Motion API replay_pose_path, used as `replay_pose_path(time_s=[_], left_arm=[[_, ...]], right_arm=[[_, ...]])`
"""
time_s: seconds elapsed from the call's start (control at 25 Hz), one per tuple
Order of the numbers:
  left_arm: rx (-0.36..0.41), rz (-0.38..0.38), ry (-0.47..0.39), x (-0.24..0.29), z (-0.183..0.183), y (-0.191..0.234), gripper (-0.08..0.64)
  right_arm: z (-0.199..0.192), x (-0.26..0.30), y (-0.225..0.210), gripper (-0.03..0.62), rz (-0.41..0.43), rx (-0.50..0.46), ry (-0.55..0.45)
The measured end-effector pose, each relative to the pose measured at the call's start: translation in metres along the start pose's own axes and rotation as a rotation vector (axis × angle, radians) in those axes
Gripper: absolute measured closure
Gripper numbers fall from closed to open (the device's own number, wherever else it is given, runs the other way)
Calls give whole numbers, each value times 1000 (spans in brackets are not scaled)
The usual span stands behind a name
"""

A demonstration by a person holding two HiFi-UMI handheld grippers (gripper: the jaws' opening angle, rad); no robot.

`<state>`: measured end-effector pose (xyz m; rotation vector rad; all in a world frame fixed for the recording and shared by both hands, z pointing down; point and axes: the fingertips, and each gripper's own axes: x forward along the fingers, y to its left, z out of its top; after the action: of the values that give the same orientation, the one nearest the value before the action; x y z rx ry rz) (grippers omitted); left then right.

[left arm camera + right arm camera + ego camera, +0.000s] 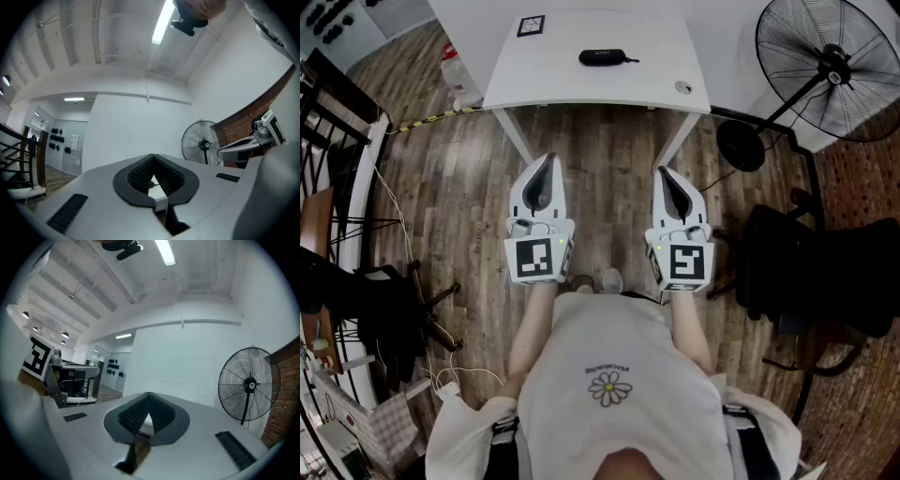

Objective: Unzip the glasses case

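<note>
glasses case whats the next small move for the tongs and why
Probably bring both forward toward the table: the glasses case lies there untouched, while the left tongs and right tongs are shut, empty, and over the floor short of the table edge.

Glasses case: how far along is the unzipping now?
Done: nothing; the glasses case lies untouched on the white table. In hand: nothing; left claw and right claw are shut, empty, short of the table. Left: reach it, steady it, unzip it.
</note>
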<state>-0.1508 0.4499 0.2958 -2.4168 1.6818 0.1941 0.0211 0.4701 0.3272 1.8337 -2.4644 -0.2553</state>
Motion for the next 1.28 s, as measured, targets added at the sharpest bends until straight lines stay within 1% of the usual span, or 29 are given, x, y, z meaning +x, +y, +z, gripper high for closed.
replay_pose_path(time_s=[0.08,0.24,0.64,0.72,0.84,1.0,1.2,1.28], left_arm=[[9,-6,1,5,-2,-1,546],[47,-6,33,15,-10,2,546],[25,6,30,47,-25,-8,546],[22,17,32,51,-30,-7,546],[9,32,37,62,-36,-3,546],[14,14,8,96,-37,2,546],[-5,-11,-13,153,-57,17,546],[-12,-29,-17,186,-62,27,546]], right_arm=[[-2,4,-2,586,8,-12,4],[-4,13,-6,586,20,-18,3],[-31,30,-36,586,30,34,19],[-38,33,-39,585,44,34,32],[-38,41,-43,586,68,17,6],[-36,67,-58,586,61,31,-6],[-45,116,-71,586,75,-10,-20],[-45,146,-80,586,62,-19,-19]])
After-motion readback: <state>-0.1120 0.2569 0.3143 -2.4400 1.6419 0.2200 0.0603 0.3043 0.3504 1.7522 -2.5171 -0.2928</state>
